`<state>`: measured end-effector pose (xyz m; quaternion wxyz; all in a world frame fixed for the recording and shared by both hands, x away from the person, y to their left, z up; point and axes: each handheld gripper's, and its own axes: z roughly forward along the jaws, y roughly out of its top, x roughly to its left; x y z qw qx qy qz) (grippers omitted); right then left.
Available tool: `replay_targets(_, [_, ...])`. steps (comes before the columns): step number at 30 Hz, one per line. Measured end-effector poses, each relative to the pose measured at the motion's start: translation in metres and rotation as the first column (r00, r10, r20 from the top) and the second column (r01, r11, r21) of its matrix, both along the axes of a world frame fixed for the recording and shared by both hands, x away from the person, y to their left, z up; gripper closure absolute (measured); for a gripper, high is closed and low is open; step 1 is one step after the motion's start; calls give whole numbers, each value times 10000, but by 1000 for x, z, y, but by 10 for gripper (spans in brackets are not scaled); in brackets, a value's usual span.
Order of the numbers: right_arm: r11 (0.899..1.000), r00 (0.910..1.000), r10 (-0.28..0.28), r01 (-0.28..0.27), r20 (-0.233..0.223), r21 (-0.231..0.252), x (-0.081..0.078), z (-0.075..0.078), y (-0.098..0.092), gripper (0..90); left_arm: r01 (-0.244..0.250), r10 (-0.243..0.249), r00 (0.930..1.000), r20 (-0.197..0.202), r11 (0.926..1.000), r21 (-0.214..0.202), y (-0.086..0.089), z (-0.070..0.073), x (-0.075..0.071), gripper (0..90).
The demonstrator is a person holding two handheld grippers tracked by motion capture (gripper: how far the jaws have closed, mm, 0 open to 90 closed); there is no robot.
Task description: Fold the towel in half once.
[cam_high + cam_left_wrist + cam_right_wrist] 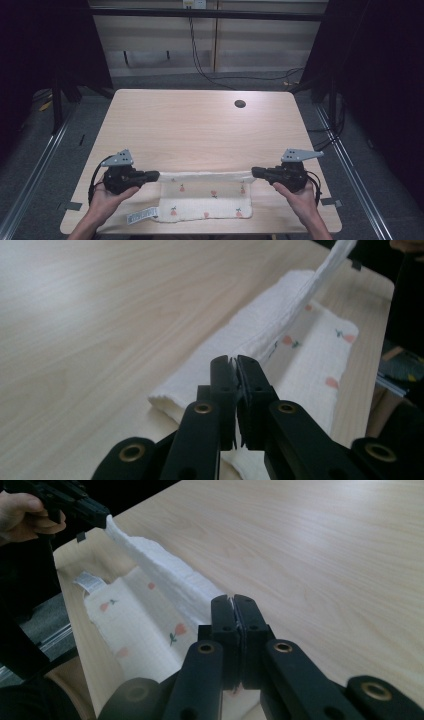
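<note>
White cloth [205, 197] lies lengthwise left-to-right between left gripper [156, 175] and right gripper [255, 172].

This looks like a lab or recording booth rather than a home. A plain wooden table [200, 125] with a round cable hole [240, 104] stands on grey carpet [75, 145], between metal floor rails [35, 170]. Black curtains [380, 75] hang at both sides, and loose black cables [200, 60] run down a pale panel wall [250, 45] behind.
</note>
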<state>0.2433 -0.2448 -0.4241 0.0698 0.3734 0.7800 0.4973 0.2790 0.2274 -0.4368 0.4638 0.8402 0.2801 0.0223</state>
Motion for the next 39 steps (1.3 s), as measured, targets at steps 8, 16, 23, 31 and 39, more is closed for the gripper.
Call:
replay_targets(8, [9983, 9991, 311, -325, -286, -489, -12, -11, 6, 892, 267, -259, 9991, -347, 9994, 240, -2, -17, -10, 869])
replay_targets(16, [9967, 9957, 507, -553, -772, -588, -20, -26, 6, 892, 565, -541, 9969, -573, 9975, 420, -8, -26, -18, 868])
replay_targets(23, [9944, 9885, 597, -711, -1390, -785, -32, -44, 4, 890, 1068, -991, 9901, -992, 9914, 755, -12, -39, -29, 865])
replay_targets(31, [9811, 9771, 832, -1146, -1956, -1556, -41, -59, 13, 876, 1297, -1130, 9863, -1205, 9814, 1415, -17, -51, -32, 858])
replay_targets(39, [9705, 9632, 1248, -1684, -2379, -1726, -52, -66, 15, 826, 1260, -1168, 9881, -1005, 9879, 907, -11, -41, -31, 834])
